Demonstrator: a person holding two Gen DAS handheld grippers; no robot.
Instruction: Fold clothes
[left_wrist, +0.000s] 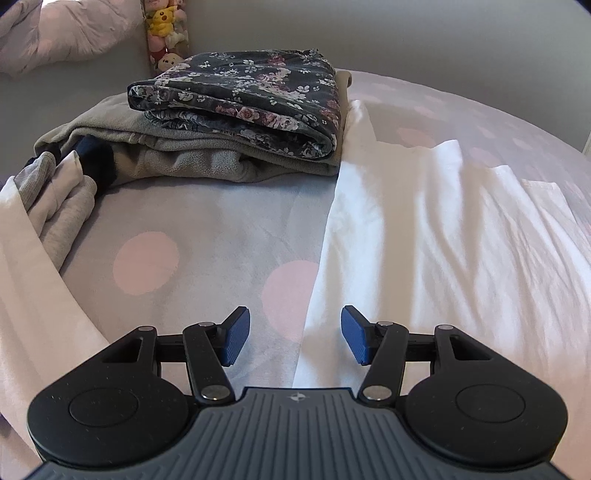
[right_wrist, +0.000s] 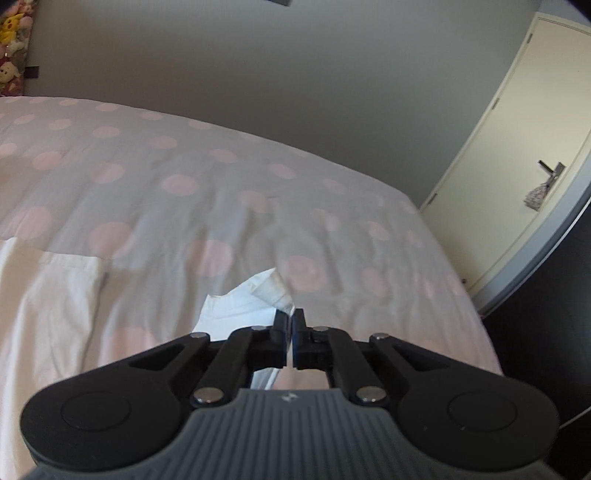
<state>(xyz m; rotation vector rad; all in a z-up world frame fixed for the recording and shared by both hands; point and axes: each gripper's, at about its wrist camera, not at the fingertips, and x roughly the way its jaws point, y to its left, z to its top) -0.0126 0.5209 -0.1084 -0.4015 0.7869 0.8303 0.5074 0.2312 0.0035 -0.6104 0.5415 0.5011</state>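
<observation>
Your left hand-held gripper (left_wrist: 294, 334) is open. Its two blue pads (left_wrist: 234, 338) stand apart with nothing between them. It hangs over the bed (left_wrist: 207, 229), which has a grey cover with pink dots. Right under it, the edge of a white cloth (left_wrist: 424, 236) runs past the right pad. The cloth lies spread out ahead and to the right of this gripper, with soft wrinkles in it.

Ahead and a bit to the left sits a pile of folded clothes. A dark flowery cloth (left_wrist: 251, 96) is on top. A grey fleece (left_wrist: 184, 155) lies under it. The white cloth touches the right side of this pile. Far to the left, there is a light grey sweater (left_wrist: 62, 206), not folded. In the far corner are some soft toys (left_wrist: 166, 33).

Your right hand-held gripper (right_wrist: 290, 334) is closed. It pinches a corner of the white cloth (right_wrist: 243, 302). The corner pokes up just ahead of the fingertips. More of the same cloth (right_wrist: 48, 306) lies flat on the bed to the left of this gripper. The dotted bed (right_wrist: 221, 177) stretches ahead. A door (right_wrist: 517, 155) stands far off to the right, with something small hanging from its handle.
</observation>
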